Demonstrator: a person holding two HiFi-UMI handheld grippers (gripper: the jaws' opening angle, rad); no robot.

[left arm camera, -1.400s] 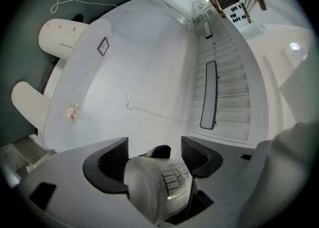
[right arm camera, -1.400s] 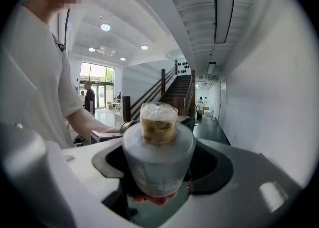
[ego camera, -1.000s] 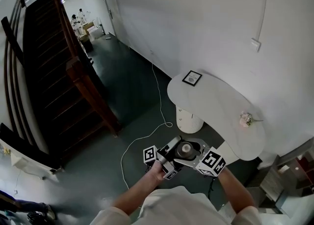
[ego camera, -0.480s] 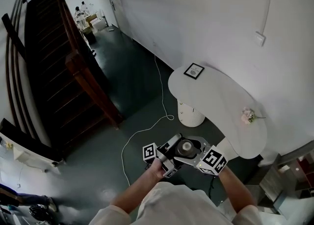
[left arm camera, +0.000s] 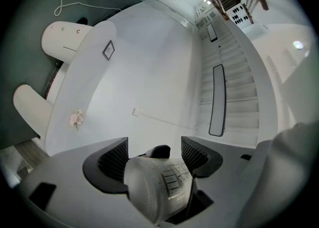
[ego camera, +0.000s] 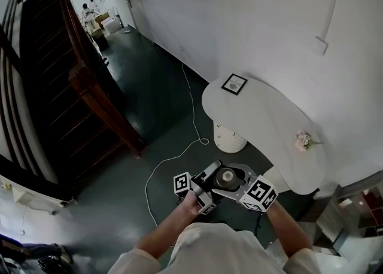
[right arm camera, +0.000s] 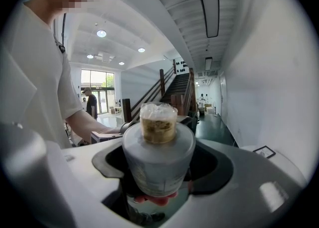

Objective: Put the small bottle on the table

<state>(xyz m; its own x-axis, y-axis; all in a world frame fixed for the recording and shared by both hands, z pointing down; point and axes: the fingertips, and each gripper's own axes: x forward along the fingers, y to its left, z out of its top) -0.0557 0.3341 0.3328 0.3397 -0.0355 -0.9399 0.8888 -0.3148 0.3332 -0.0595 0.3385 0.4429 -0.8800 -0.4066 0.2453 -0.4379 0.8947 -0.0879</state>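
Carry step | small bottle (ego camera: 226,177) clamped by right gripper (right arm camera: 158,148) and left gripper (left arm camera: 154,156) | judged next: to be set on white table (ego camera: 263,128), 1 o'clock.

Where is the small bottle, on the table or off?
Off: small bottle sits clamped in the right gripper, clear of the white table.

In the head view, the small bottle (ego camera: 226,178) sits at 6 o'clock between the left gripper (left arm camera: 154,155) and the right gripper (right arm camera: 159,160), inside the jaws of both. The worktop (ego camera: 263,129) lies at 1 o'clock from them, against the wall, on a pedestal (ego camera: 230,139). A picture frame (ego camera: 233,84) lies on its far left end and a flower (ego camera: 302,142) near its right end. A cable (ego camera: 179,154) runs along the floor at 11 o'clock, and a staircase (ego camera: 66,87) stands at 10 o'clock.
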